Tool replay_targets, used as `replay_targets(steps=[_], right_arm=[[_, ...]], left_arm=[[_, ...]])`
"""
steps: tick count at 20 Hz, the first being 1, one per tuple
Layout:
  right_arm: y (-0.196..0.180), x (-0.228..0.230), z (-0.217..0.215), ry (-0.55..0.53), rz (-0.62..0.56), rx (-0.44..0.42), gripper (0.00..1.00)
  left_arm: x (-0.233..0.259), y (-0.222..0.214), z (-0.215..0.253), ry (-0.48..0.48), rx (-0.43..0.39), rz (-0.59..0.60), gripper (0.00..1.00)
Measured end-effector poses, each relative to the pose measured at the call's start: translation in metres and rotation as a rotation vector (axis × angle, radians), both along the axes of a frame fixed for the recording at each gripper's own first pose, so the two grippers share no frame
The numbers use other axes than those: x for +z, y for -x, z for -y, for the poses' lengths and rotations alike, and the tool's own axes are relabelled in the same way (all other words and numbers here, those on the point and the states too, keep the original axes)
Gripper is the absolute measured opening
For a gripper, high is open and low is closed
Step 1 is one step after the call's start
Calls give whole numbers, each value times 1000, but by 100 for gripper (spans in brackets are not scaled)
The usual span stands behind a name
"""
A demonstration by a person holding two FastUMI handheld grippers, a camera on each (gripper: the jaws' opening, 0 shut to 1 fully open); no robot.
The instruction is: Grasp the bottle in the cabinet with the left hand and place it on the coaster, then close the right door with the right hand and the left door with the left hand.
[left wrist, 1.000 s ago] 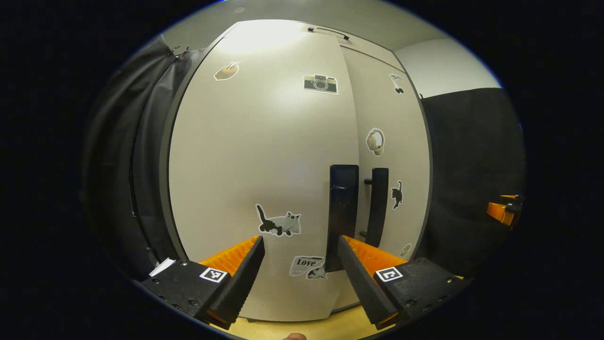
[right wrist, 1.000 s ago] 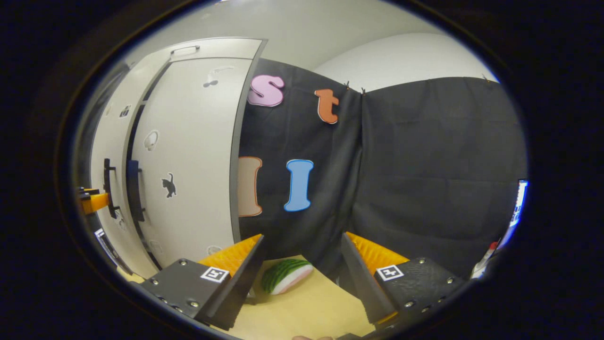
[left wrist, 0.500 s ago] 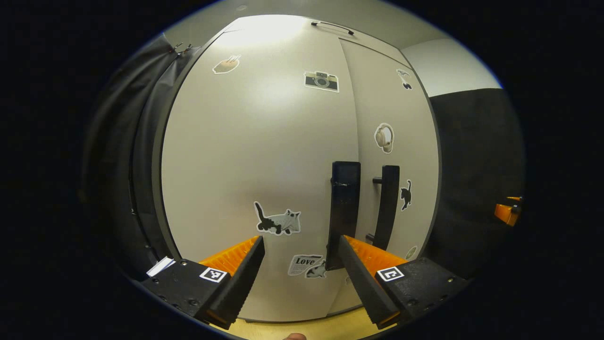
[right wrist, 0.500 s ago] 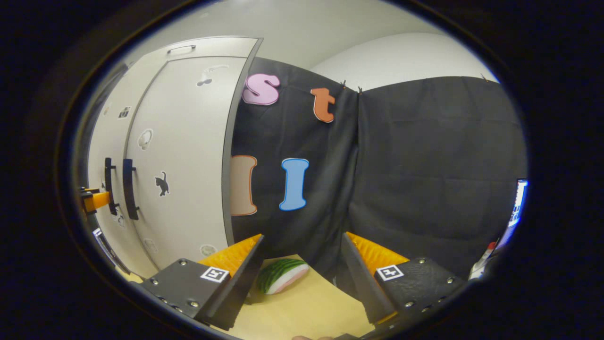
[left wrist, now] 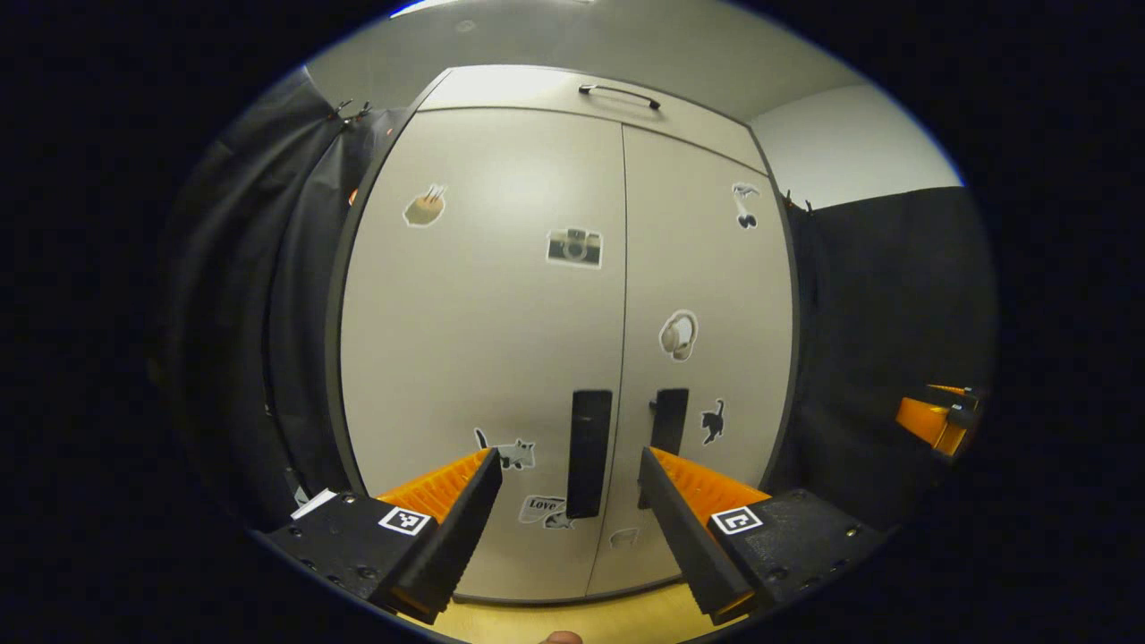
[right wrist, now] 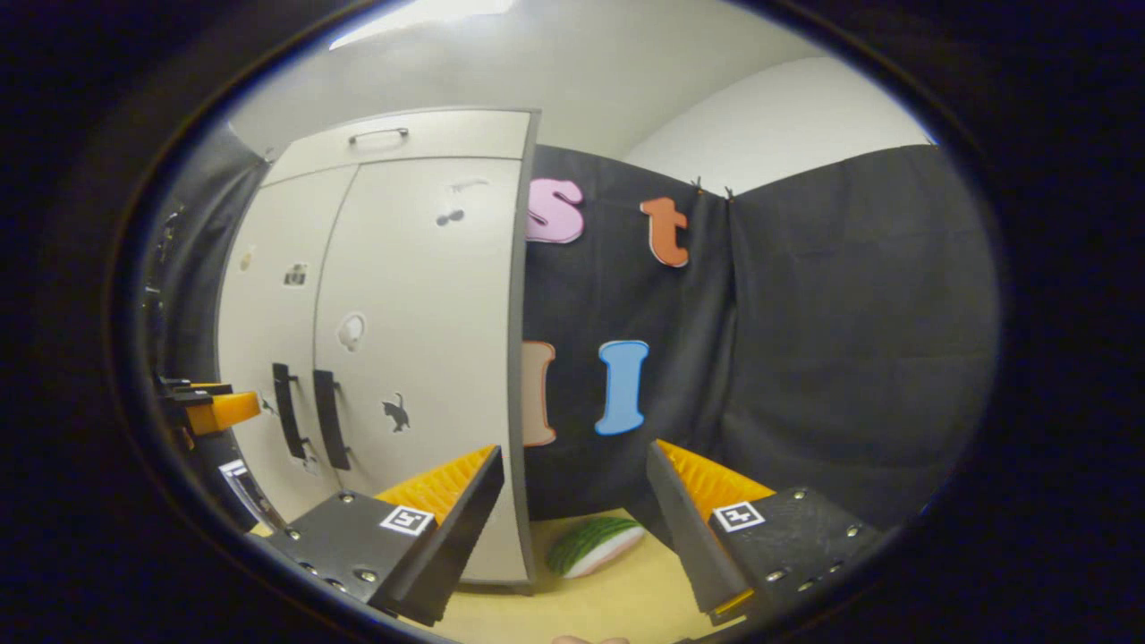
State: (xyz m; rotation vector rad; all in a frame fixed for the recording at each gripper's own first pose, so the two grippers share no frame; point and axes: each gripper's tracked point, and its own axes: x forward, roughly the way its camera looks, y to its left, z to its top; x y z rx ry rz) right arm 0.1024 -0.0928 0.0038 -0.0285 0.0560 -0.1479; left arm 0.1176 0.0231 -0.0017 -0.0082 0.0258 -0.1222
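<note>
In the left gripper view the pale cabinet stands straight ahead with its left door and right door both flush and shut. Two dark vertical handles flank the centre seam. My left gripper is open, a short way back from the doors and touching nothing. My right gripper is open too, off to the cabinet's right and facing the black cloth. The right gripper view has the shut cabinet on its left, with the other gripper in front of the handles.
Decorative stickers dot both doors. A watermelon-slice toy lies on the wooden tabletop by the cabinet's right corner. A drawer with a handle tops the cabinet. Black cloth hangs on both sides.
The left door swung the last bit and now sits flush with the right one. My left gripper has drawn back from the doors. The right gripper also backed off a little.
</note>
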Motion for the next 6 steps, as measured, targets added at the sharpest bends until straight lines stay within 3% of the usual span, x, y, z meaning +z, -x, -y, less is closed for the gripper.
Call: replay_targets(steps=[6], right_arm=[[7, 49, -41, -44, 78, 149, 97]], left_arm=[[64, 53, 18, -23, 23, 78, 98]])
